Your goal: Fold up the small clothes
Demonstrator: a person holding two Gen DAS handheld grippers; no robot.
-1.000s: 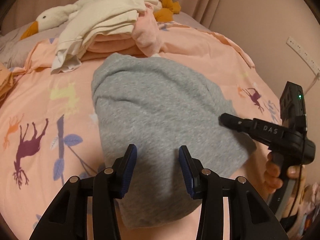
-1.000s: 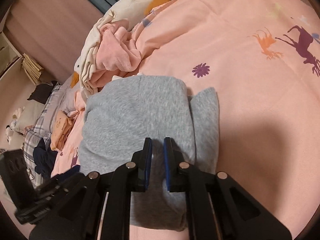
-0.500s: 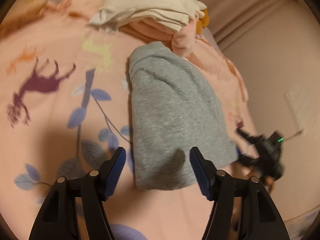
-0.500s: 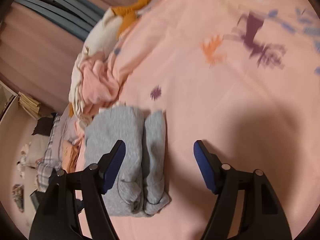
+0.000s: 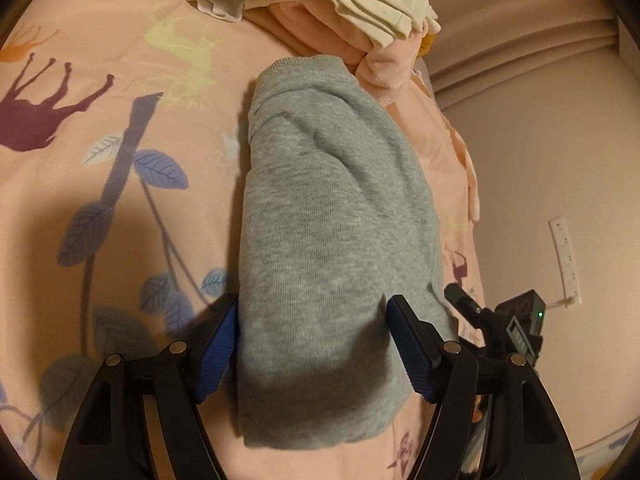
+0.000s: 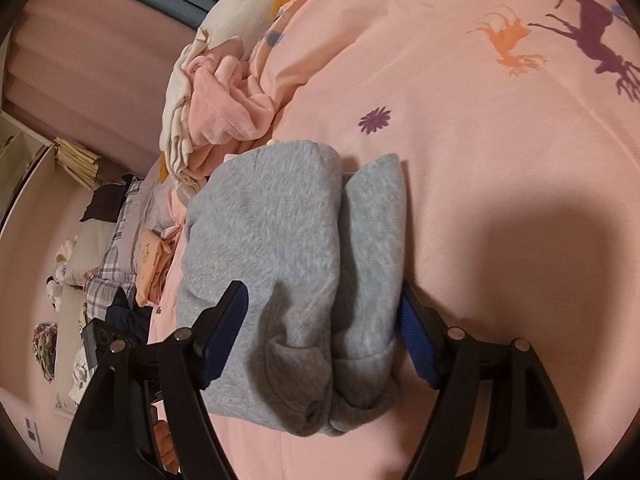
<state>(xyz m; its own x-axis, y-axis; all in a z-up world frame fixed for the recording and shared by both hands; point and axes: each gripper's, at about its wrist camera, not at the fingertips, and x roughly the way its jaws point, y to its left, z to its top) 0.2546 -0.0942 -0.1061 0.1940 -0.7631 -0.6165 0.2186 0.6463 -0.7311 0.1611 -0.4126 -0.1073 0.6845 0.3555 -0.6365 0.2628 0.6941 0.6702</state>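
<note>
1. The left gripper (image 5: 312, 350) has its jaws spread wide over the near end of the folded grey garment (image 5: 332, 248). They have just been opening, and the cloth lies between the blue pads unpinched. The pads look to be just at its two edges.
2. The right gripper (image 6: 324, 336) likewise straddles the grey garment from the other side. Its jaws too have just been opening, and nothing is clamped.
3. The garment lies as a thick folded bundle on the pink bedspread (image 6: 500, 184), its far end touching the pile of pink and cream clothes (image 5: 340, 12).
4. To do this well, I would close both grippers evenly on all layers, so none slips out.
5. Lift level and keep the bundle compact.
6. Keep clear of the far pile, lest it snag.
</note>
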